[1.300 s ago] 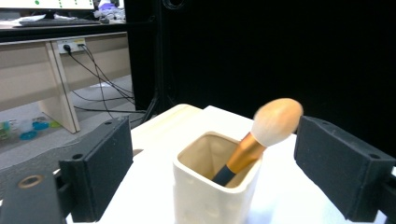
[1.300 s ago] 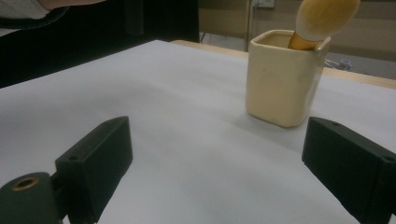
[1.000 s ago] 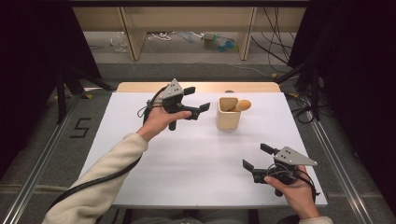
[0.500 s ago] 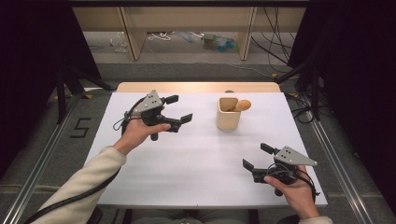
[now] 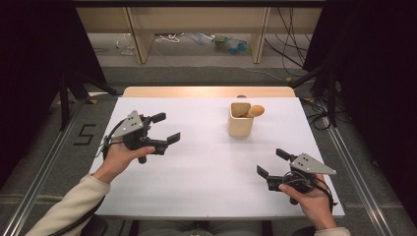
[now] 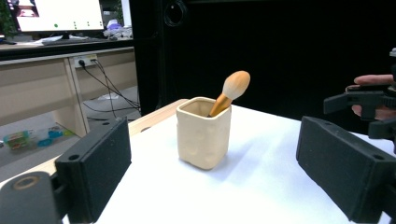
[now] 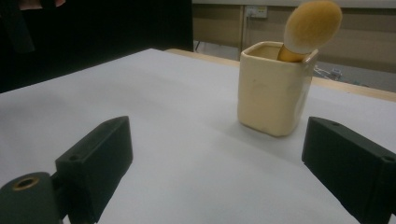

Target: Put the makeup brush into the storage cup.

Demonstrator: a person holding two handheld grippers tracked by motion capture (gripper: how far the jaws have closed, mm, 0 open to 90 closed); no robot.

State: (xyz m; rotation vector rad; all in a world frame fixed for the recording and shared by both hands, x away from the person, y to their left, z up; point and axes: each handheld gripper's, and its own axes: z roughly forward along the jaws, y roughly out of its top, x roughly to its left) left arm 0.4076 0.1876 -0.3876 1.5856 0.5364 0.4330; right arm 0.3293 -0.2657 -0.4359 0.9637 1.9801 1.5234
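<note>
done: brush (image 5: 255, 111) in cup (image 5: 241, 120) | left gripper (image 5: 163, 129), right gripper (image 5: 273, 164): spread, empty | left: we see nothing

A white-topped table (image 5: 196, 187) carries one cream square cup (image 5: 240, 124), standing upright toward its far right.
</note>
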